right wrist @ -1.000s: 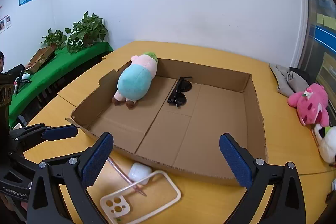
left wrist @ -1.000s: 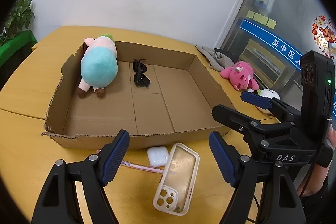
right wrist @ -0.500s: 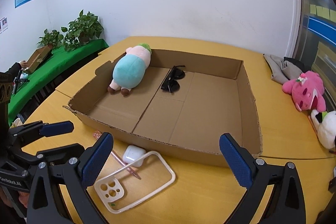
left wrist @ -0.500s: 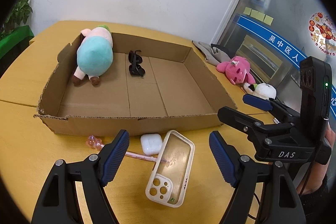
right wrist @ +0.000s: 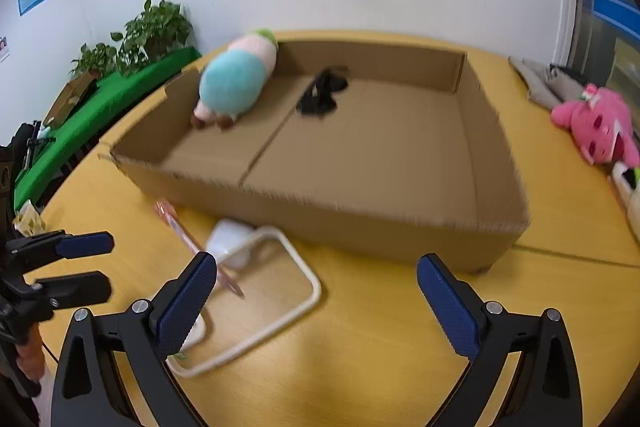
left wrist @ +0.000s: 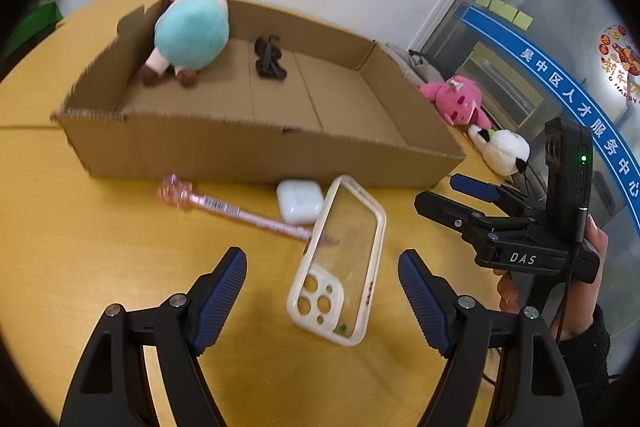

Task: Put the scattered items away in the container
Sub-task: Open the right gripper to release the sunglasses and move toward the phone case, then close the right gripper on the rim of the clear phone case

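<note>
Yellow tabletop, phone case (left wrist: 340, 263) dead ahead of my left gripper (left wrist: 322, 301), outside the cardboard box (left wrist: 256, 151).
Both jaws spread, empty; its long axis runs away from me, probably slightly tilted; right gripper (right wrist: 316, 297) sits farther off.

Black left claw (left wrist: 322, 291), ribbed blue pads (left wrist: 222, 297), apparently silver screws.

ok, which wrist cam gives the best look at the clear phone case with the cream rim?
Left wrist. The clear phone case with the cream rim lies whole between that gripper's open jaws, camera cutouts visible. In the right wrist view the case is motion-blurred, and one blue finger of the right gripper covers its camera end.
</note>
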The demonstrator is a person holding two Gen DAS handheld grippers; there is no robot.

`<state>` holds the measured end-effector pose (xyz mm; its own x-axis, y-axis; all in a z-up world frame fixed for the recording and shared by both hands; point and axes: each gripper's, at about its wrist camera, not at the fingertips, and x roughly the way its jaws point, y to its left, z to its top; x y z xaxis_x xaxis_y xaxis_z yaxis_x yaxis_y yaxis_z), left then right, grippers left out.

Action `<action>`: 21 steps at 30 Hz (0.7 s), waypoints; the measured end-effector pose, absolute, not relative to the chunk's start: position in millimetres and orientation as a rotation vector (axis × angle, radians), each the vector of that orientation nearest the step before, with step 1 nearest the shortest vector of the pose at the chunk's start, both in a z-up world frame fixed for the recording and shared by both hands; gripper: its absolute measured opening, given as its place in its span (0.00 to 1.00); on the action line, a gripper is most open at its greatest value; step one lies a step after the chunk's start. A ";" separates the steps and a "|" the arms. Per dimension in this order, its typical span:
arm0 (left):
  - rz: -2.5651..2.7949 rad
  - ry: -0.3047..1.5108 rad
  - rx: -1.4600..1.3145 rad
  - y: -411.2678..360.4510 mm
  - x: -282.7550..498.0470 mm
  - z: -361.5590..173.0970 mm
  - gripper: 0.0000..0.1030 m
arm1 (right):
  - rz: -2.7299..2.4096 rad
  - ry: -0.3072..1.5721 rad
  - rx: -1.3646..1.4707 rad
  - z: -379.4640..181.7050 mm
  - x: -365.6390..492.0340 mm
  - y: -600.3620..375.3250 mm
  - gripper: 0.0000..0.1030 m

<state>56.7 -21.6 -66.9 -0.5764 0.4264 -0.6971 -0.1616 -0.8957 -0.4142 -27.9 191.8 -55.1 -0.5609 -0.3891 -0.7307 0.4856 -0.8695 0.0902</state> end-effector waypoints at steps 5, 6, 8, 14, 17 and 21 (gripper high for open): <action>2.411 -0.483 -1.258 -18.2 58.2 -83.3 0.74 | -2.323 0.170 1.105 -75.4 -26.9 185.4 0.95; 2.407 -0.481 -1.265 -17.2 57.7 -85.4 0.74 | -2.309 0.182 1.102 -78.5 -27.5 181.7 0.92; 2.398 -0.483 -1.283 -14.6 56.9 -89.8 0.71 | -2.285 0.197 1.090 -82.0 -29.0 174.4 0.88; 2.356 -0.505 -1.382 -11.3 50.9 -110.5 0.31 | -2.196 0.205 1.096 -100.5 -44.7 156.9 0.70; 2.348 -0.508 -1.423 -11.4 49.8 -119.6 0.18 | -2.190 0.228 1.124 -110.1 -46.0 155.8 0.55; 2.335 -0.510 -1.429 -14.1 50.1 -120.3 0.18 | -2.213 0.215 1.139 -111.3 -37.8 168.2 0.35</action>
<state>50.1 -14.1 -120.3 -0.4269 0.4748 -0.7697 -0.1107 -0.8721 -0.4766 -37.8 168.2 -111.3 -0.4256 -0.4607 -0.7788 0.6020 -0.7868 0.1363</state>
